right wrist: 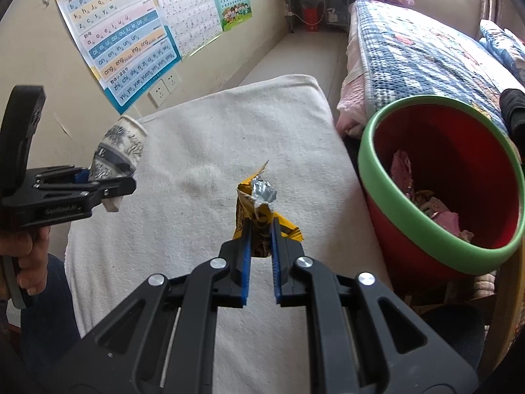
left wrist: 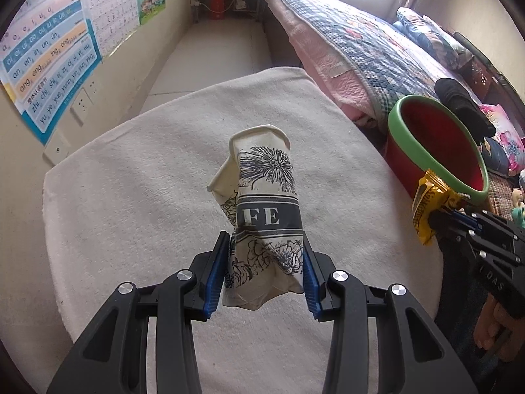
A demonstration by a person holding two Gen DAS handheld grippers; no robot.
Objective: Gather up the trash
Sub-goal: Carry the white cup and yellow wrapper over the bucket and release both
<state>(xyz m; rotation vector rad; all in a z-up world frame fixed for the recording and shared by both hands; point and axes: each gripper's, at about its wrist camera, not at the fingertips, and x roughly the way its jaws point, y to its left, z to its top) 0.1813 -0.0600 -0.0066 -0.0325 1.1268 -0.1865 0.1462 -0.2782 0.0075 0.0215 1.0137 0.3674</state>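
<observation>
Blue-padded fingers of the left gripper (left wrist: 265, 262) clamp one crushed paper cup (left wrist: 262, 203) by its lower part, so the cup stands up ahead of the fingertips above the white towel (left wrist: 131, 180). It is cream with dark floral drawings and a dark band bearing the letters "FE"; its rim is bent in and its base, between the pads, is crumpled. From the right wrist view the same cup (right wrist: 118, 154) shows only partly, far to the left of the right gripper (right wrist: 261, 239), with its bottom hidden behind the black finger. That right gripper pinches one yellow snack wrapper (right wrist: 259, 210), torn open at the top with silver foil lining showing; the print on it is too creased to read. Just to the right of the wrapper sits one red bin (right wrist: 443, 164) with a green rim, tilted toward the camera, its far edge cut off by the lens border. Inside lie some pink and pale scraps (right wrist: 436, 210), hard to count or identify. Two pinyin posters (right wrist: 121, 39) hang on the wall ahead to the left.
</observation>
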